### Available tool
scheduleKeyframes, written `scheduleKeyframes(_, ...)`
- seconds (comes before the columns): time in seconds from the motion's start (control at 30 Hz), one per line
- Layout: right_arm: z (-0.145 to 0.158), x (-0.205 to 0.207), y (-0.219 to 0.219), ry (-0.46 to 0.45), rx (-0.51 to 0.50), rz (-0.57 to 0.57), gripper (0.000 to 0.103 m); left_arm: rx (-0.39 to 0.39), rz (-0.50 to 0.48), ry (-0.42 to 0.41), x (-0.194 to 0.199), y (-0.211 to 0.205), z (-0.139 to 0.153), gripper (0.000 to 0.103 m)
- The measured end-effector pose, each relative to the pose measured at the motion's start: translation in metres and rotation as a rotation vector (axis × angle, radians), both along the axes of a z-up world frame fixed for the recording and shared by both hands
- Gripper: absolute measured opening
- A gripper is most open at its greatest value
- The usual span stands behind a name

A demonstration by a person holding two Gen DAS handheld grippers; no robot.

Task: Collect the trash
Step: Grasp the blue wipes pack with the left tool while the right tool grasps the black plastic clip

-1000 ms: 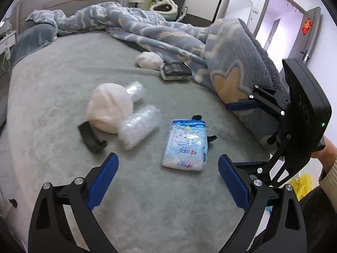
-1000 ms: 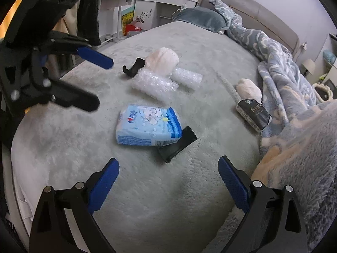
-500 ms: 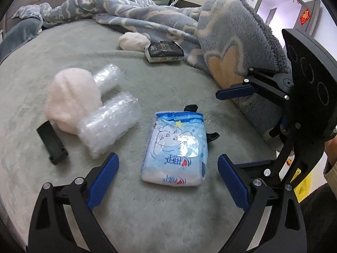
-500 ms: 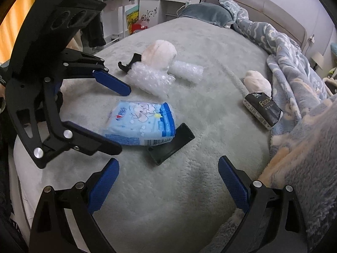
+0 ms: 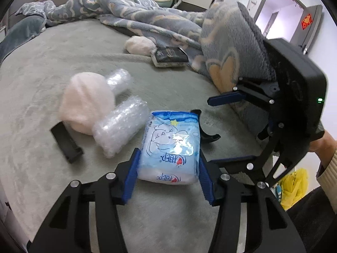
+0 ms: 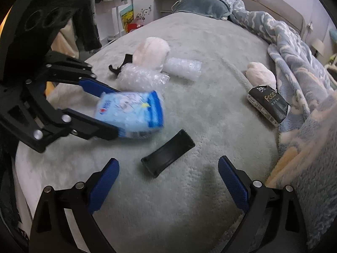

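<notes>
A pale blue tissue pack lies between the blue pads of my left gripper, whose jaws are closing and press on both its sides. In the right wrist view the pack is tilted, blurred and raised off the grey bedspread, with the left gripper on it. My right gripper stands open with nothing between its fingers, just above a curved black plastic piece. Two bubble wrap rolls lie beside a pink fluffy ball.
A second black plastic piece lies left of the rolls. A black tissue pack and a white fluffy ball sit by the blue blanket. A yellow bag is below the bed's edge, near a person's hand.
My left gripper came down around the blue pack and its jaws closed on it; the pack has tipped up off the bed. My right gripper drifted nearer the black piece and stays open.
</notes>
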State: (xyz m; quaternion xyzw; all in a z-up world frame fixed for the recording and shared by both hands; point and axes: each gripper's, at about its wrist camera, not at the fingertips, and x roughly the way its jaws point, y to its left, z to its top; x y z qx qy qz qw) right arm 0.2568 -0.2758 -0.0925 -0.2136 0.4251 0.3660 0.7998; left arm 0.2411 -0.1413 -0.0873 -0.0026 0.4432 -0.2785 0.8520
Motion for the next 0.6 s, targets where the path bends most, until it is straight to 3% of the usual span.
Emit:
scheduleKeyframes(0.17, -0.004, 0.009, 0.005, 0.017, -0.025, -0.014, 0.094, -0.032, 0.012, -0.019, -0.007, 0.017, 0.014, 0.055)
scheduleKeyframes(0.4, -0.004, 0.023, -0.002, 0.058, 0.006, -0.048, 0.074, -0.035, 0.017, -0.034, -0.015, 0.034, 0.025, 0.055)
scheduleKeyframes(0.6, -0.009, 0.025, 0.006, 0.083, 0.005, -0.039, 0.071, -0.053, 0.03, -0.043, -0.018, 0.046, 0.033, 0.055)
